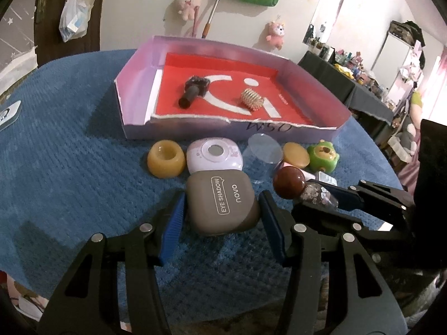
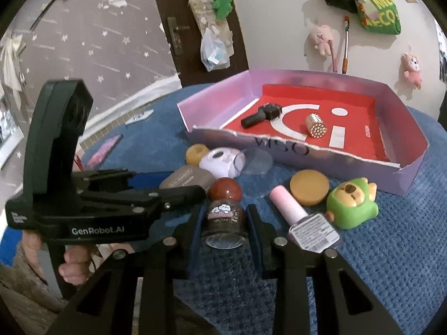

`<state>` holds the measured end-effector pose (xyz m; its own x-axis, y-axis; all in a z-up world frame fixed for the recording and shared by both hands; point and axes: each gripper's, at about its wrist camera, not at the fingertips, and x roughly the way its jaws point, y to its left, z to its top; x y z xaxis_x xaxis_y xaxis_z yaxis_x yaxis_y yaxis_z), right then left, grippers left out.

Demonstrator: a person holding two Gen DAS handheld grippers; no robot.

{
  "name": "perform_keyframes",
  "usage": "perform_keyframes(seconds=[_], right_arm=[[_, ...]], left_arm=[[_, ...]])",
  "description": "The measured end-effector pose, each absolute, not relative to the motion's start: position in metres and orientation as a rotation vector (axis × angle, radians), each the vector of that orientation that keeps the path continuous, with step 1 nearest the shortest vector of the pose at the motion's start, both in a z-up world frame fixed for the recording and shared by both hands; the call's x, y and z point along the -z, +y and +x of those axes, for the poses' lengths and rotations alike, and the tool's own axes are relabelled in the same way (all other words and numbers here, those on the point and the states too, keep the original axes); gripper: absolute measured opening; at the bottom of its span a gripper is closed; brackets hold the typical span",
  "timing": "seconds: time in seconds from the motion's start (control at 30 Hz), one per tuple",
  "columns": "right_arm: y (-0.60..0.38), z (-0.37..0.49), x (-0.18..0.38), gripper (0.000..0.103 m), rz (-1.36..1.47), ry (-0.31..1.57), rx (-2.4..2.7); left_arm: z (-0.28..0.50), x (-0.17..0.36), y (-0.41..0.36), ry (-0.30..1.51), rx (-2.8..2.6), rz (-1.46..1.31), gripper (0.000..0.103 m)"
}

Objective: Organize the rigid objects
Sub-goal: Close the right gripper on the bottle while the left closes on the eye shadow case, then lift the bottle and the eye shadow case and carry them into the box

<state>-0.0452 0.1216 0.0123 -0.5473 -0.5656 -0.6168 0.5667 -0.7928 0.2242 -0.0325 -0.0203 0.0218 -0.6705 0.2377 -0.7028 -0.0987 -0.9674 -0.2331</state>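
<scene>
Your left gripper (image 1: 222, 217) pinches the eye shadow case (image 1: 222, 205); amber cup (image 1: 166, 158) and lilac compact (image 1: 214, 158) crowd ahead. Right gripper (image 2: 225, 226) clamps the glitter bottle (image 2: 225, 216), pink polish (image 2: 300, 216) just beside. Beyond them, the tray (image 1: 234, 132) has open floor at its right.

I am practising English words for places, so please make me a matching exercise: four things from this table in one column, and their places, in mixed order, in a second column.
Things:
1. eye shadow case
2. round-capped bottle
3. gold roller
4. green toy

Places:
A. inside the box
B. between the left claw fingers
C. on the blue cloth, outside the box
D. between the right claw fingers

Pairs: 1-B, 2-D, 3-A, 4-C
</scene>
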Motion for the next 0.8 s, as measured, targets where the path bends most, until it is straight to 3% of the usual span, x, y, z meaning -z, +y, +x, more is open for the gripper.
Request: perform_keyframes(seconds=[0.8], right_arm=[[0.149, -0.079, -0.055, 0.033, 0.842, -0.054, 2.359]], left_arm=[[-0.072, -0.061, -0.012, -0.181, -2.702, -1.042, 0.05]])
